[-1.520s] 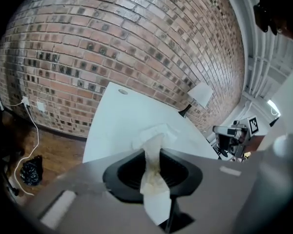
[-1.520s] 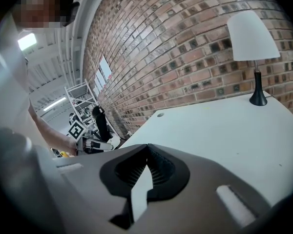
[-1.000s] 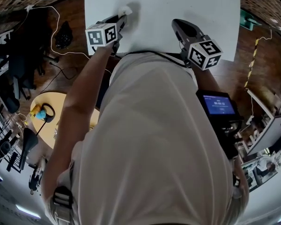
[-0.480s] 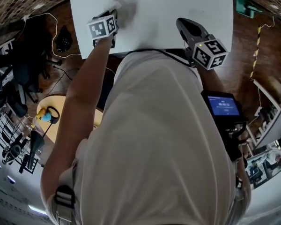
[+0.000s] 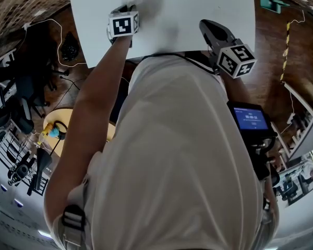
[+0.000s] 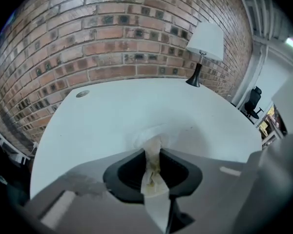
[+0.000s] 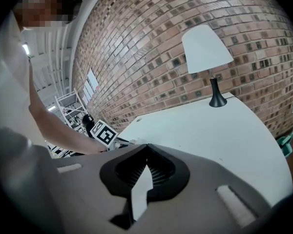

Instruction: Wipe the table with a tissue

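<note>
The tissue [image 6: 149, 139] is pinched between the left gripper's [image 6: 153, 154] fingers. They are closed tight on a narrow, slightly stained strip of it. A crumpled tuft sticks out just past the fingertips and presses on the white table [image 6: 102, 116]; the tail hangs back behind the pads.

I see two likely faults. The strip is thin, so a hard drag could tear it or pull it out of the grip. The tuft is also small, so the fingertips may scrape the table and leave much of the top unwiped.

The right gripper [image 7: 147, 147] hovers over the table's near edge, well apart from the tissue. Its fingers are together with nothing between them. A lamp [image 6: 203, 45] stands at the far edge, clear of both.
</note>
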